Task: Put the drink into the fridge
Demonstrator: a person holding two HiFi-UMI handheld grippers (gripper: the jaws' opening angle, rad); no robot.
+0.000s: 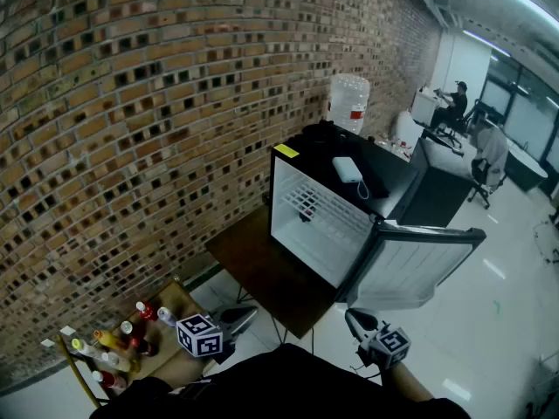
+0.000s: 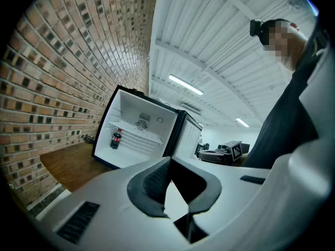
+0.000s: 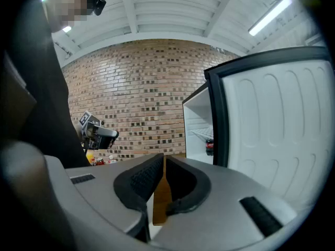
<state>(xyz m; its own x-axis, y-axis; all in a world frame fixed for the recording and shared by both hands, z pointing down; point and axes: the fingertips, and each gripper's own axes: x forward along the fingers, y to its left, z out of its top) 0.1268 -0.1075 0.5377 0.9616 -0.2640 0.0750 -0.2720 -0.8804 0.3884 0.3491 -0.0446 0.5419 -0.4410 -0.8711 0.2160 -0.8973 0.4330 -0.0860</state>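
Two hand-held grippers occupy the bottom edge of the head view. At far left, a small stand point(image 1: 177, 298) set against the brick wall point(image 1: 131, 103) carries several bottles point(image 1: 131, 334) (cap colours vary). Just right of the stand, the left gripper point(image 1: 247, 314) points toward the fridge. Its jaws are closed tip to tip, with nothing between them.

Centre frame, a dark wooden table point(image 1: 262, 273) supports the fridge point(image 1: 293, 160) at its far end. The cabinet is open, exposing a white interior with a wire shelf. The drink point(image 2: 115, 139), a dark bottle with a red label, stands upright at the left side of that interior, well apart from both grippers. A white flat device point(image 1: 347, 169) lies on the fridge top, and a water jug point(image 1: 349, 101) stands behind it.

To the right, the fridge door point(image 1: 410, 269) hangs swung fully outward. Below it, the right gripper point(image 1: 356, 319) is tilted slightly downward. Its jaws are drawn together to a narrow slit and grasp nothing (the door's inner face fills the right of its own view).
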